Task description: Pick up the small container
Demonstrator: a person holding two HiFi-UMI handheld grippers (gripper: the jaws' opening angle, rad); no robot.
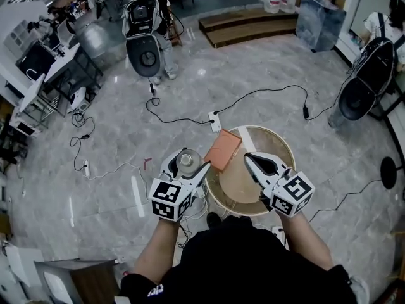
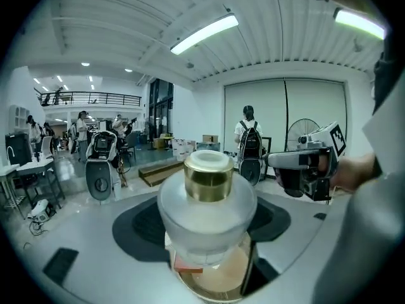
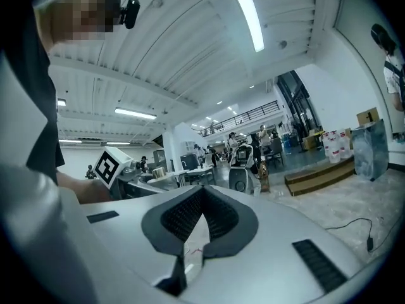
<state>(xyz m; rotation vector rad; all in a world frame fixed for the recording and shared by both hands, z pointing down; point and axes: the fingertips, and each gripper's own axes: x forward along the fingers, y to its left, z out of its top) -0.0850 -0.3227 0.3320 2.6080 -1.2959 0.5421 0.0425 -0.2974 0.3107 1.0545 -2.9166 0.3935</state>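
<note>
Left gripper (image 1: 190,168): jaws clamped on small container (image 2: 206,202), frosted body, gold collar; looks lifted, just off left edge of round table (image 1: 281,145). Orange square (image 1: 223,149) lies on table. Right gripper (image 1: 248,158): jaws together, empty. Pick-up appears done; only holding remains

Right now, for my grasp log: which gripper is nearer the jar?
Left. The left gripper is shut on the jar; the right gripper is apart from it, to its right over the table, shut and empty.
</note>
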